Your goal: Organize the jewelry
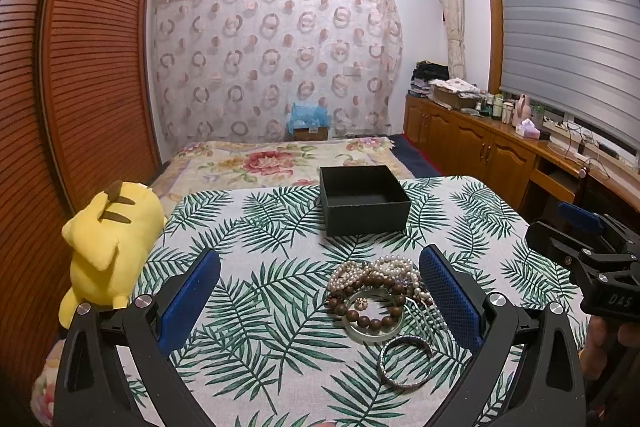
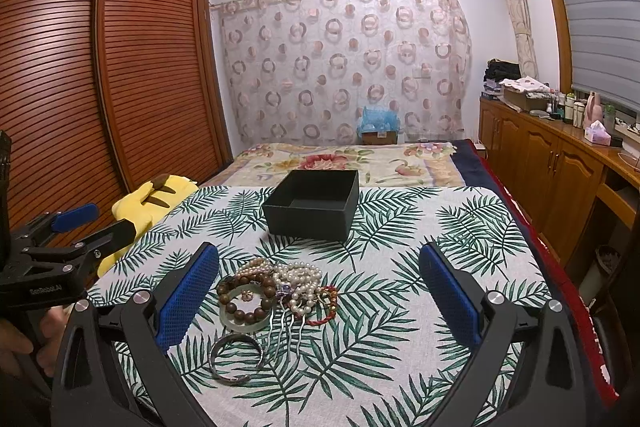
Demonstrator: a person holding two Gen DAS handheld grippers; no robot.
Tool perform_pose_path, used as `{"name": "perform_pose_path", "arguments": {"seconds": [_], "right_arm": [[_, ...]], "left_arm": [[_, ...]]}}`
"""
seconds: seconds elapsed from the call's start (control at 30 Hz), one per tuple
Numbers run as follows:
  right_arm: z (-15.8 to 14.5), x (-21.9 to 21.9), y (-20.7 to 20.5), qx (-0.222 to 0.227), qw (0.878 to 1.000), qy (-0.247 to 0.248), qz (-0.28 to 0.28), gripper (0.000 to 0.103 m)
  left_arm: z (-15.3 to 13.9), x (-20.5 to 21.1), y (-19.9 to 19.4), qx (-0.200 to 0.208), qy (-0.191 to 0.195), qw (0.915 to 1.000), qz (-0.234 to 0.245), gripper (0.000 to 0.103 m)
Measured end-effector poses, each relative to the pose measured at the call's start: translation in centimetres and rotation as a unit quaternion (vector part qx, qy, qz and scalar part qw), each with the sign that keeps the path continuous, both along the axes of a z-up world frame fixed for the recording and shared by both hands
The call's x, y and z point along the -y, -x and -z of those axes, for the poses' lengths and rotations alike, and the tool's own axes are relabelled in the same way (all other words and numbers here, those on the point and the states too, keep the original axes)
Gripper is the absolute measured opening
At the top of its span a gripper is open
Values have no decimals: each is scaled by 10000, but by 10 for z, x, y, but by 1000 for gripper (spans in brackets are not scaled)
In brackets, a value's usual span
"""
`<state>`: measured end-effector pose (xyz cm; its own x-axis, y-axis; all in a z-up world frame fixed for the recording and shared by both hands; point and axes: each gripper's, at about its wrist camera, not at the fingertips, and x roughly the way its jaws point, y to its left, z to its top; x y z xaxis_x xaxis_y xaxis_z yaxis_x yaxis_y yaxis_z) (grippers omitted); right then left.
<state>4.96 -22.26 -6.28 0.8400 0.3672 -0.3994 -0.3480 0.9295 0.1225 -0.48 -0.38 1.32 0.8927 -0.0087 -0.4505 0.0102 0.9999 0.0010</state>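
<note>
A pile of jewelry [image 1: 380, 287] lies on the leaf-print cloth [image 1: 260, 287]: pearl strands, a brown wooden bead bracelet [image 1: 376, 319], a pale jade bangle, a silver bangle [image 1: 406, 361]. The pile also shows in the right wrist view [image 2: 276, 291], with a red cord bracelet [image 2: 326, 307] and silver hair forks. An open, empty black box [image 1: 362, 199] stands behind it, also in the right wrist view [image 2: 314, 203]. My left gripper [image 1: 320, 291] is open, the pile near its right finger. My right gripper [image 2: 320, 291] is open, the pile near its left finger.
A yellow plush toy [image 1: 106, 247] lies at the cloth's left edge. A floral bedspread [image 1: 280, 159] stretches behind the box. Wooden louvred wardrobe doors [image 1: 80, 67] stand on the left, and a wooden cabinet counter [image 1: 500, 139] with bottles runs along the right.
</note>
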Motion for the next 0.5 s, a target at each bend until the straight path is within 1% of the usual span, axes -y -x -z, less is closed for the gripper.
{"name": "perform_pose_path", "arguments": {"seconds": [0.5], "right_arm": [[1, 0, 2, -13, 10000, -25, -30, 101]], "left_arm": [[1, 0, 0, 3, 5, 10000, 2, 97]]}}
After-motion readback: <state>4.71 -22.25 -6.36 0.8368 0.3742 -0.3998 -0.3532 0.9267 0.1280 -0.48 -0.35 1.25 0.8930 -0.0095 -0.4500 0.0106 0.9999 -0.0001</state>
